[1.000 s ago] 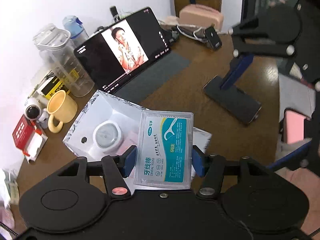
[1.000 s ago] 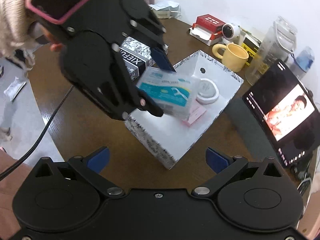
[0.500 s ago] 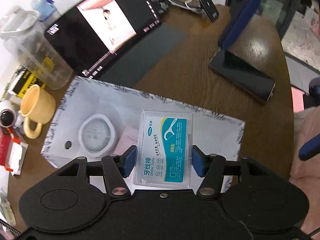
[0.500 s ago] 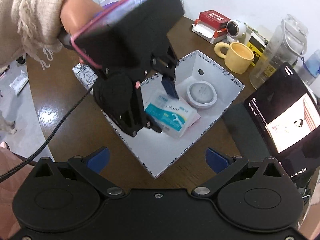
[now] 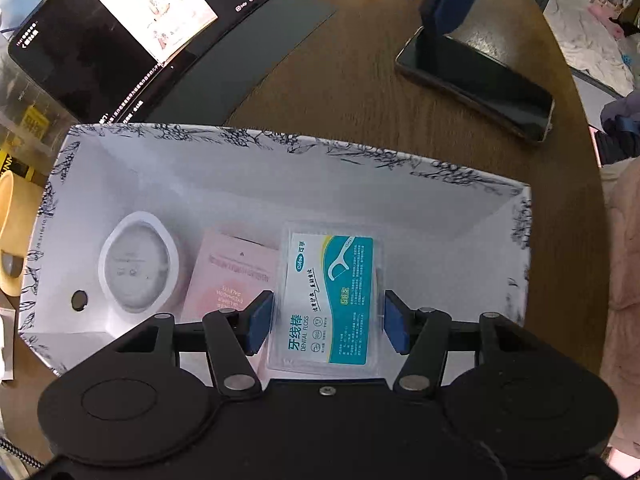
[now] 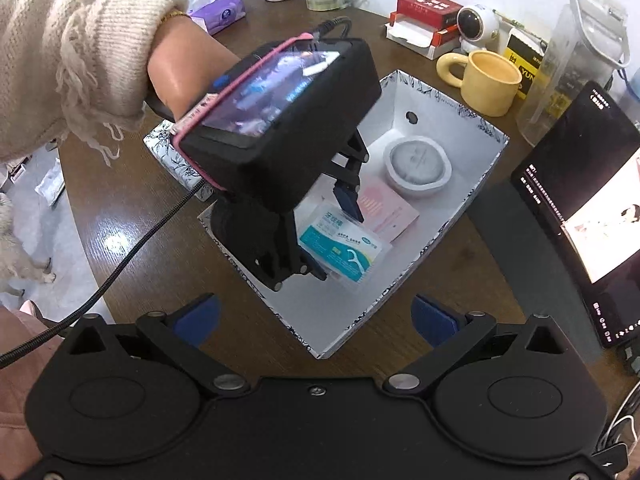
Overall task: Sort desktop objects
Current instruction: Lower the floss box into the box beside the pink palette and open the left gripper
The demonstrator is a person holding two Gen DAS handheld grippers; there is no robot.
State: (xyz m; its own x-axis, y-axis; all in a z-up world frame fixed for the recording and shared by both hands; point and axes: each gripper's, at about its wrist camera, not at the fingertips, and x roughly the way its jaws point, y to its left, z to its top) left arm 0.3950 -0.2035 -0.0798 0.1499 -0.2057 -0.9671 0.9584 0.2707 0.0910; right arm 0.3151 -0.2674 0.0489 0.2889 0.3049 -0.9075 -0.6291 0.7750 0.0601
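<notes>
A dental floss box (image 5: 328, 300) with a teal label sits between the blue pads of my left gripper (image 5: 329, 324), which is shut on it. The floss box (image 6: 340, 246) is low inside a white box with a floral rim (image 5: 280, 136), beside and partly over a pink packet (image 5: 232, 276). A round white case (image 5: 138, 268) lies at the box's left end. In the right wrist view, a hand in a cream knit sleeve holds the left gripper (image 6: 332, 236) over the white box (image 6: 496, 140). My right gripper (image 6: 316, 320) hovers open and empty at the box's near corner.
A lit tablet (image 5: 120, 28) stands behind the white box, and a dark phone (image 5: 480, 76) lies to the right. A yellow mug (image 6: 488, 80), clear jug (image 6: 580, 60), red carton (image 6: 428, 12) and small white camera (image 6: 478, 26) line the wall side. A floral lid (image 6: 172, 156) lies left.
My left gripper has carried the floss box forward and down into the white box, next to the pink packet. The right gripper has stayed open and nearly still.
</notes>
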